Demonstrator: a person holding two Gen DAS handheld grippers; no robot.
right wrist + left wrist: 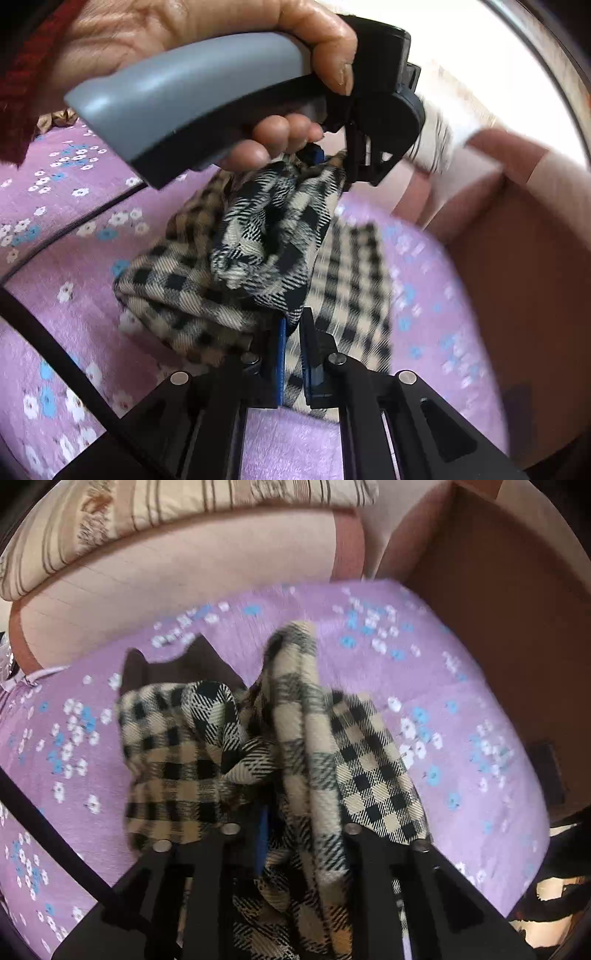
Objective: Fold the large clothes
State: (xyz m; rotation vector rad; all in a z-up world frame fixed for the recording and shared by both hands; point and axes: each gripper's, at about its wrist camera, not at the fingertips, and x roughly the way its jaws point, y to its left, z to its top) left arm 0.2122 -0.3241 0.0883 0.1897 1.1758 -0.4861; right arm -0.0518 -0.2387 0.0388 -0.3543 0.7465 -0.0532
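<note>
Purple floral bedsheet (480, 775) beneath a bunched checked garment (229, 746), held aloft, long axis hanging downward. Right hand-held gripper (293, 354) clamps a fold; left hand-held gripper (317, 155) likewise grips cloth, fingers buried.

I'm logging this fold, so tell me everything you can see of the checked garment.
The checked garment is a woven, slightly fuzzy-looking cloth in cream, tan and black plaid. It hangs bunched and crumpled above the purple floral bedspread, not spread flat. The right gripper is shut on a fold between its blue pads. The left gripper, held by a hand, pinches its upper end. Motion blur hides its full outline.
</note>
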